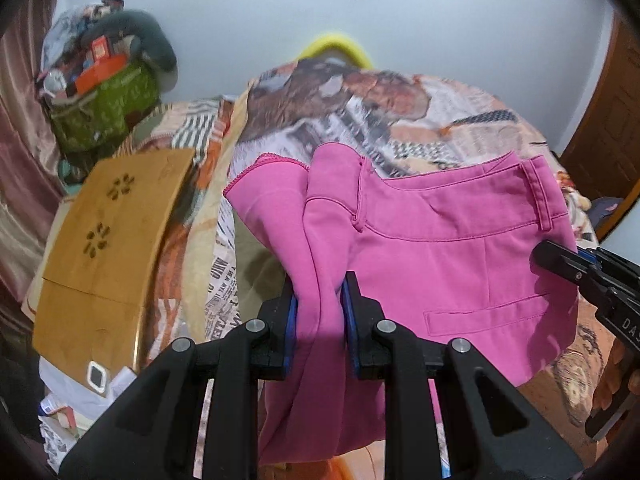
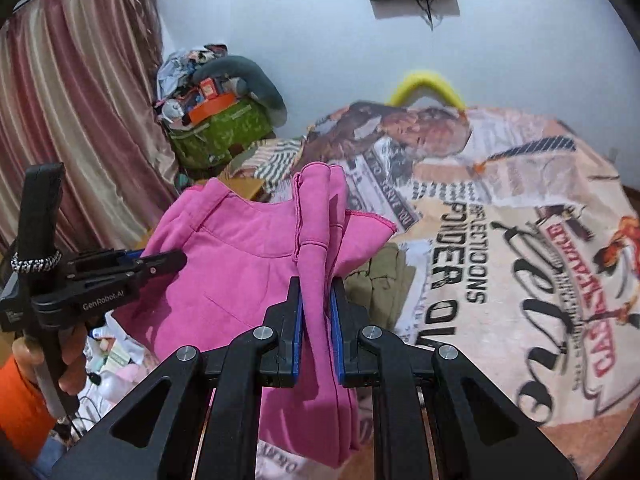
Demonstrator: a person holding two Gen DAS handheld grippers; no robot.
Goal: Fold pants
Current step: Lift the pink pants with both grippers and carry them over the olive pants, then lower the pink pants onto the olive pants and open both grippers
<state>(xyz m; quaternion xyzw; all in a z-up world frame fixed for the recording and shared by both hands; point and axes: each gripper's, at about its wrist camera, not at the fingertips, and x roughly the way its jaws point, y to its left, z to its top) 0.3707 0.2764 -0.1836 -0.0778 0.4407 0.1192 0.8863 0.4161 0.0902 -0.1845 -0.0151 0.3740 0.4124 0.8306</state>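
Observation:
Pink pants (image 1: 440, 240) hang in the air over a bed, with the waistband and a welt pocket facing the left wrist camera. My left gripper (image 1: 320, 284) is shut on a bunched fold of the pink fabric, which drapes down between its blue pads. At the right edge of the same view, my right gripper (image 1: 540, 260) touches the pants' side. The right wrist view shows my right gripper (image 2: 317, 282) shut on a narrow fold of the pants (image 2: 240, 264). There the left gripper (image 2: 176, 258), held in a hand, meets the cloth's left edge.
A printed blanket (image 2: 500, 240) covers the bed under the pants, with an olive garment (image 2: 384, 280) lying on it. A wooden board (image 1: 108, 232) and a green bag (image 1: 104, 108) full of clutter sit left. A curtain (image 2: 72, 120) hangs at far left, a wooden door (image 1: 608, 120) stands right.

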